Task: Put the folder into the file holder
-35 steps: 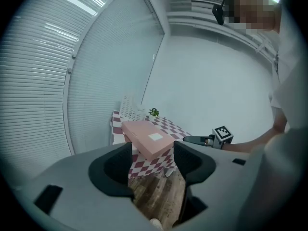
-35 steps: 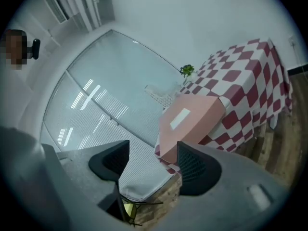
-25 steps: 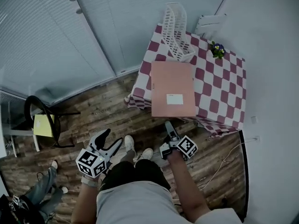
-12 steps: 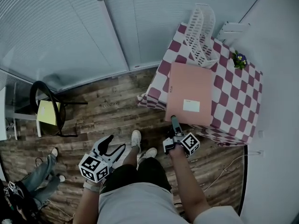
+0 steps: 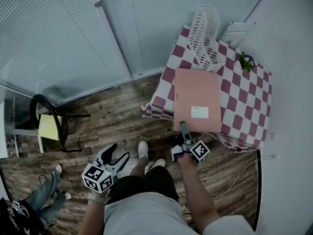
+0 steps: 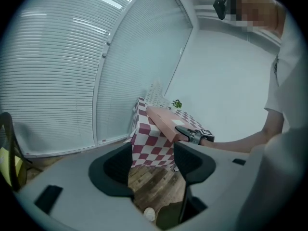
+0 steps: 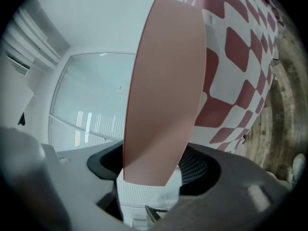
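- Step in hand: the grasp. The folder [image 5: 197,99], pink and thick, is seen lying flat on the table [image 5: 244,97]. Its near end juts just past the table's near edge.
- Right gripper [image 5: 184,128]: held level at the table's near edge, with its jaws just brought closer together. The folder's near end is seen between them in the right gripper view, and both pads appear pressed to its sides. It is judged clamped on the folder.
- Left gripper [image 5: 121,151]: jaws parted, nothing between them but floor. It is held low and well apart from the table.
- File holder [image 5: 204,31]: white, latticed, standing at the table's far end, just beyond the folder's far edge. Nothing is seen in it.
- A small flower pot [image 5: 247,61] is noted at the table's far corner, clear of the route.
- Next move, as judged: the folder is to be lifted off the table, turned upright onto an edge, carried toward the table's far end and lined up with a slot. A one-end grip on so long a thing may let it sag or twist, so support from the free gripper may be needed.
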Demonstrator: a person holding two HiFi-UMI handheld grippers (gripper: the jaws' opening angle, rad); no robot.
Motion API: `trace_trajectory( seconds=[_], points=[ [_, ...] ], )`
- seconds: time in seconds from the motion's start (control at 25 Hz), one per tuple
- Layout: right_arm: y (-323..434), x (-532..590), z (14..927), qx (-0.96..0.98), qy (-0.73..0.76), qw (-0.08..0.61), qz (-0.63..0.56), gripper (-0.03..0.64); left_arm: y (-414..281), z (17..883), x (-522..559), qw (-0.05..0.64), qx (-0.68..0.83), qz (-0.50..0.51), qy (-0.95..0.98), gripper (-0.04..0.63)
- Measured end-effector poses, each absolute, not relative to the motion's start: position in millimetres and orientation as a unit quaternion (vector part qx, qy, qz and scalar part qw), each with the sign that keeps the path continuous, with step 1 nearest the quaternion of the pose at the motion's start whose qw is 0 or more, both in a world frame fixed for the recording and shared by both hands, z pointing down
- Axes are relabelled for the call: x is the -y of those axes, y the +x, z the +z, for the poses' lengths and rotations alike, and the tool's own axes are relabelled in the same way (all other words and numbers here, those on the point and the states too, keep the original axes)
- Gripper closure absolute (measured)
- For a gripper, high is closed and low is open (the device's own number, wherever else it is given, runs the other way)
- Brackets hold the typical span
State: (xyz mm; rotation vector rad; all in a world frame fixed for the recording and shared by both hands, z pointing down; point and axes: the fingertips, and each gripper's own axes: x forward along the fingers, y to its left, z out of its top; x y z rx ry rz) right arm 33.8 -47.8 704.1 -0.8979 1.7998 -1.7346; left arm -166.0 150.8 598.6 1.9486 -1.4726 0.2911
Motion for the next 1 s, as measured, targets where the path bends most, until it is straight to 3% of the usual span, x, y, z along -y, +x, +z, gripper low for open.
trace_trajectory(
  seconds=[1.0],
  points=[
    [155,58,581,-0.628,-0.443,0.316,-0.556,0.304,-86,552,-31,0.293,0.389,0.085,0.869,0.347]
  ],
)
